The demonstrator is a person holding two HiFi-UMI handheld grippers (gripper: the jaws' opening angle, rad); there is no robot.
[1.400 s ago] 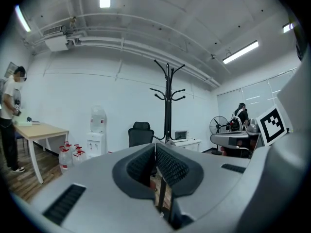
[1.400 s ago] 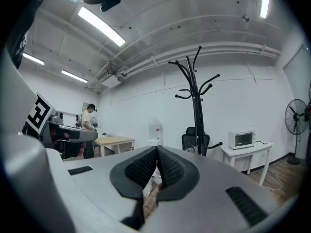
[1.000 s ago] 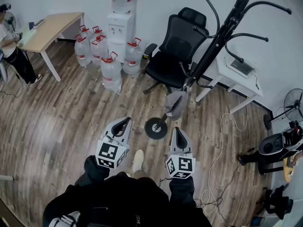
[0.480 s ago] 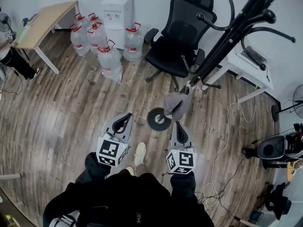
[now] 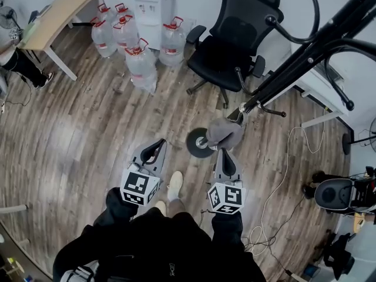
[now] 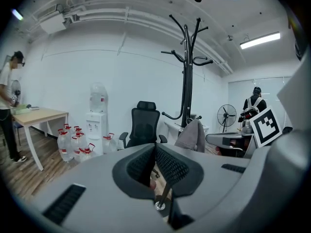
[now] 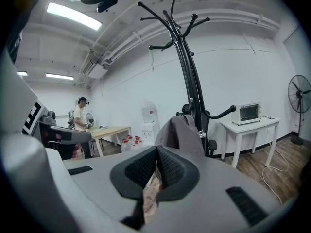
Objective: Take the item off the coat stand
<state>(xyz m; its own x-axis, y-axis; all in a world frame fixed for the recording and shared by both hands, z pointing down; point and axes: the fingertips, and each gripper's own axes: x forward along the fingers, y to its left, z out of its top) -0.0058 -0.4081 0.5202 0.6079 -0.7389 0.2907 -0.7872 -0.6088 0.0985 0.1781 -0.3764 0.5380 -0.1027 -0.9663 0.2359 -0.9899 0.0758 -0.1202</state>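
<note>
Since the earlier frame the coat stand (image 5: 305,57) and the grey garment (image 5: 223,133) hung on one of its low hooks have slid down toward the middle of the head view. The garment now sits just above the tip of the right gripper (image 5: 225,153), while the left gripper (image 5: 158,145) stays at lower centre-left, well apart from it. Both tongs are pressed together with nothing between them, and each gripper view shows the garment ahead of its closed tips. To do the reach well, the right jaws probably need to spread before they meet the cloth. They should then pinch a thick fold close to the hook and lift it up and over the hook's end. A straight tug risks rocking the stand on its round base (image 5: 198,143).
</note>
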